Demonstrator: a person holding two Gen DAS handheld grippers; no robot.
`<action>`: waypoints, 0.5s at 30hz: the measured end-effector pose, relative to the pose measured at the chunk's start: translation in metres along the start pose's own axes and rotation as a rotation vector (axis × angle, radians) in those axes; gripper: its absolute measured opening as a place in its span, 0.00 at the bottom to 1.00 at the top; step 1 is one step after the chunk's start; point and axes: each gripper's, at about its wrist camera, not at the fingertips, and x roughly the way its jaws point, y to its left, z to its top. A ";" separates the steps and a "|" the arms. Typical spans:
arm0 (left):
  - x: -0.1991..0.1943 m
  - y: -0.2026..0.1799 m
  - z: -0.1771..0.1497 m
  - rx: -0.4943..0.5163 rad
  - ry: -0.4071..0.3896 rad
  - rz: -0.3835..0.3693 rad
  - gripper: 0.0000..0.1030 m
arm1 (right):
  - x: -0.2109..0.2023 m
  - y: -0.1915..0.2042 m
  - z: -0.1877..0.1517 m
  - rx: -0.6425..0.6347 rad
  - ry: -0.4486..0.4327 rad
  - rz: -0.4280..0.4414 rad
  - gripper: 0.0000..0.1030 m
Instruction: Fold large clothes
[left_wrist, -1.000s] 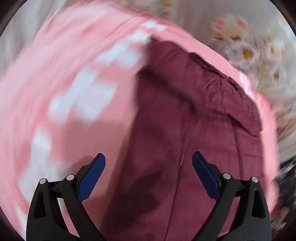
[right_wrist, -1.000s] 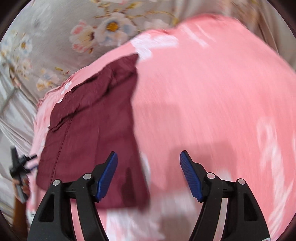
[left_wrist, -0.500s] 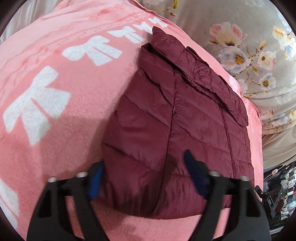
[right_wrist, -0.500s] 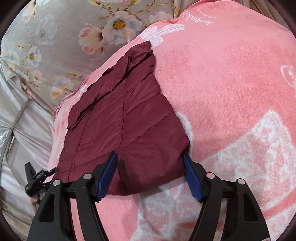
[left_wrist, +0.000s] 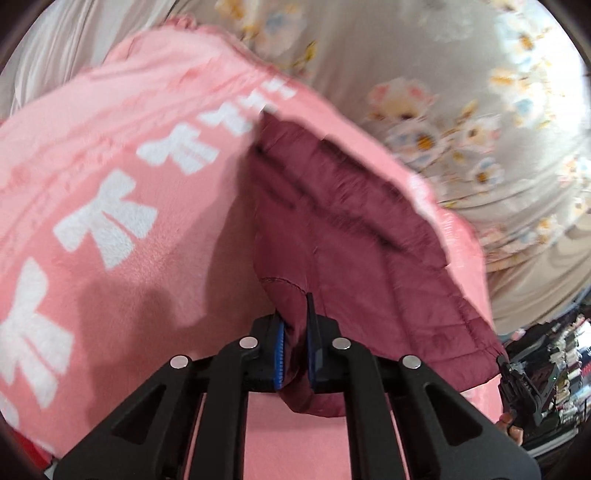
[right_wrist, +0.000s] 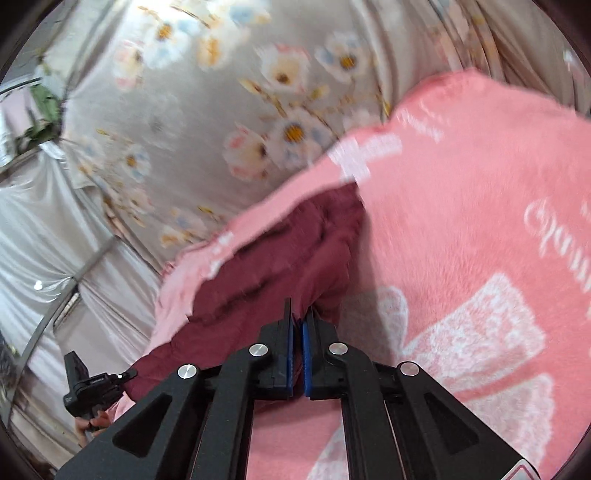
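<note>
On the pink bow-print fleece blanket (left_wrist: 122, 266), left tool (left_wrist: 295, 332) and right tool (right_wrist: 296, 334) each clamp the maroon quilted jacket (left_wrist: 354, 236) hem; carrying both corners evenly toward the collar likely comes next.

The left gripper (left_wrist: 295, 325) is pinching the near hem of a maroon quilted jacket (left_wrist: 351, 229), its blue pads pressing a bunched fold of fabric between them. The jacket is lying on a pink blanket (left_wrist: 122, 155) patterned with white bows. Beyond it, a grey floral sheet (left_wrist: 461, 110) is showing. The right gripper (left_wrist: 524, 387) is appearing at the jacket's far corner.
</note>
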 end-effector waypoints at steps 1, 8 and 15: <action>-0.022 -0.006 -0.004 0.007 -0.035 -0.029 0.06 | -0.018 0.009 0.001 -0.036 -0.045 0.013 0.04; -0.147 -0.032 -0.013 0.043 -0.269 -0.128 0.05 | -0.127 0.061 0.010 -0.214 -0.341 0.061 0.03; -0.165 -0.045 -0.006 0.067 -0.316 -0.091 0.06 | -0.110 0.064 0.024 -0.202 -0.308 0.028 0.03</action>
